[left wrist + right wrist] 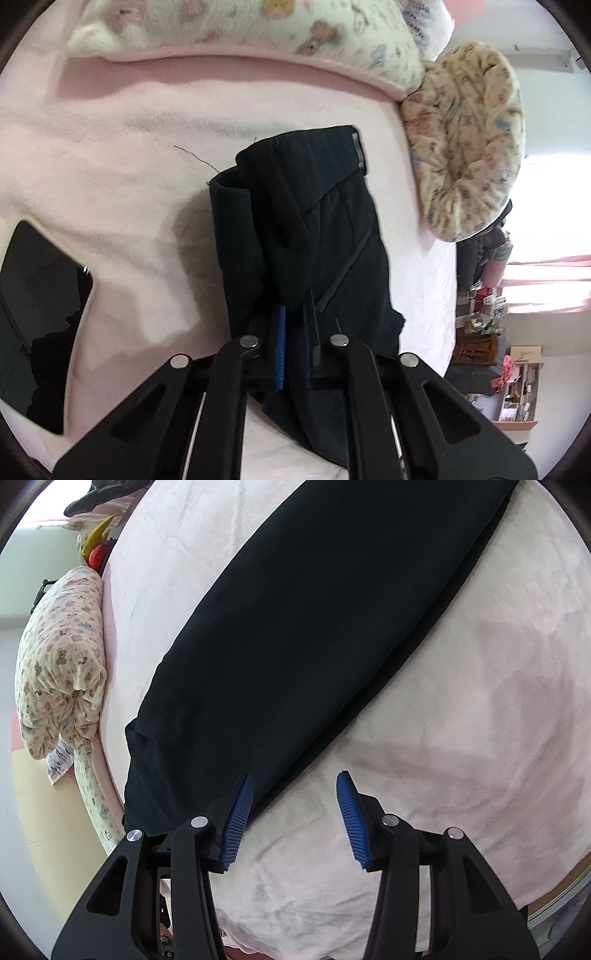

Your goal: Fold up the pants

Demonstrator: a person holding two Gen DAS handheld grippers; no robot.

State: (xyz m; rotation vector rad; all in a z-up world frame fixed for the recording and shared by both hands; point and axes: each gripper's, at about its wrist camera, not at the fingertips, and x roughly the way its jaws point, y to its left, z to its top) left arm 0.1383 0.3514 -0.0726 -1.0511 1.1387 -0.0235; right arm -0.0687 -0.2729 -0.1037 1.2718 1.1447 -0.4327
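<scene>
Left tongs (293, 332) are clamped tight on a fold of the black pants (306, 236), blue pads (280, 347) pinched together with the dark cloth between them, and the waistband end hangs bunched from that grip over the pink bed (110, 184). A grey label (357, 151) shows at the far corner of the fabric. Teddy-print pillow (465, 147) sits off to the right, patterned blanket (258, 29) along the far edge. Over on the right-wrist camera, the right tongs (294, 812) stand released, nothing between the pads, poised above the bed just beside the pants leg (314, 627), which lies flat and stretches diagonally away toward the upper right.
</scene>
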